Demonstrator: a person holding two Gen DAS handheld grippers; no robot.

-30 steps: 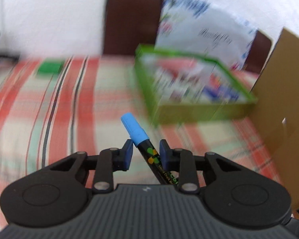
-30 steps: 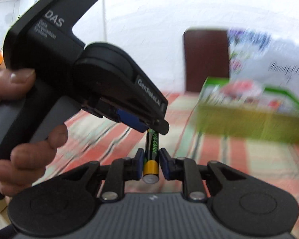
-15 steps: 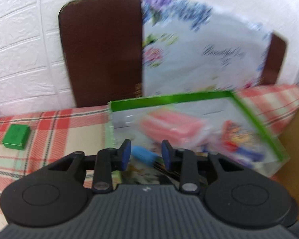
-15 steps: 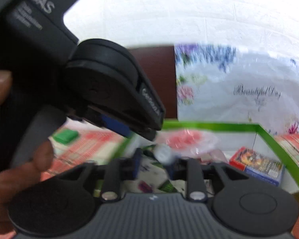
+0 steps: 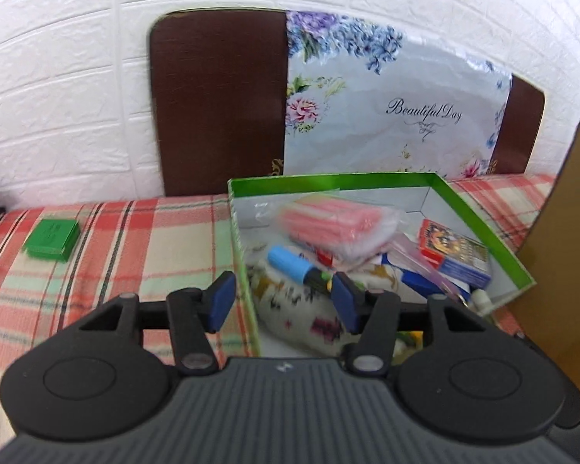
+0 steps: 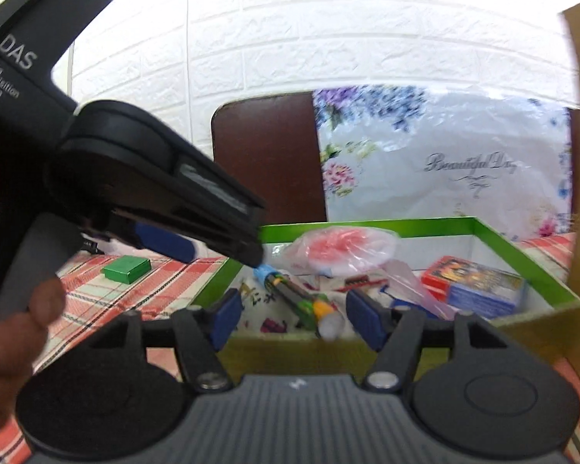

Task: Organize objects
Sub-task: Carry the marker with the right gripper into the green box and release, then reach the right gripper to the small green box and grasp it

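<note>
Now both claws wide over the green box [image 5: 479,216]: left claw [image 5: 282,301] and right claw [image 6: 294,315] empty, marker [image 5: 295,268] inside; lift straight back toward 6 o'clock, clear of the rim

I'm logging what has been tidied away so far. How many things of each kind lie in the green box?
Marker: 1
Battery: 1
Bag of pink sticks: 1
Card pack: 1
Patterned cloth: 1
Total I can make out: 5; smaller bits underneath are unclear.
</note>
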